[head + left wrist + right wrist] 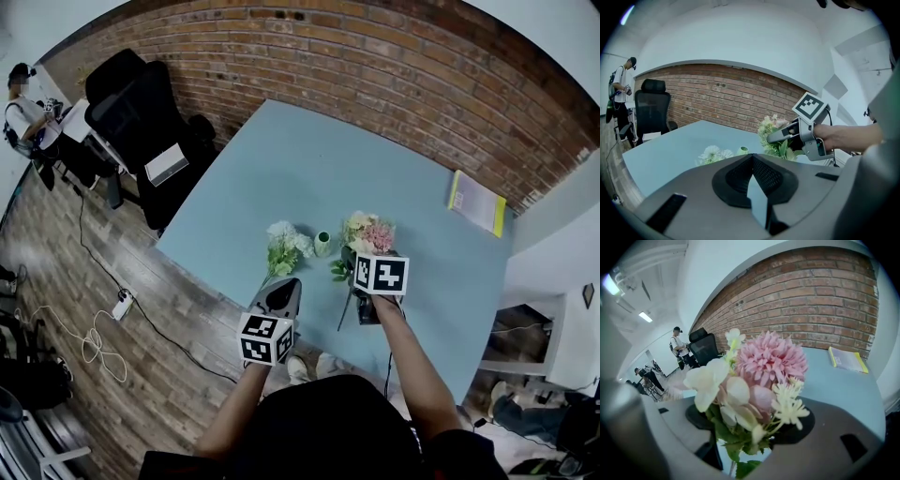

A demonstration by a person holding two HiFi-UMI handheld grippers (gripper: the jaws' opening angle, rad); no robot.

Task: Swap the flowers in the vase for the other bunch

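The right hand-held gripper (pixel 359 253) (pixel 749 430) pinched the stems of the pink-and-cream flower bunch (pixel 367 232) (pixel 761 371), lifted above the pale blue tabletop (pixel 328 159) at the head view's centre. Just left stood the small green vase (pixel 322 244), then the white-and-green flower bunch (pixel 284 247), lying flat. The left hand-held gripper (pixel 286 287) (pixel 754 185) had its jaws pressed together, empty.

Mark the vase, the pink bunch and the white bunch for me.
vase (pixel 322 244), head view, on its green body.
pink bunch (pixel 771 357), right gripper view, on the big pink bloom.
white bunch (pixel 281 232), head view, on a white flower head.
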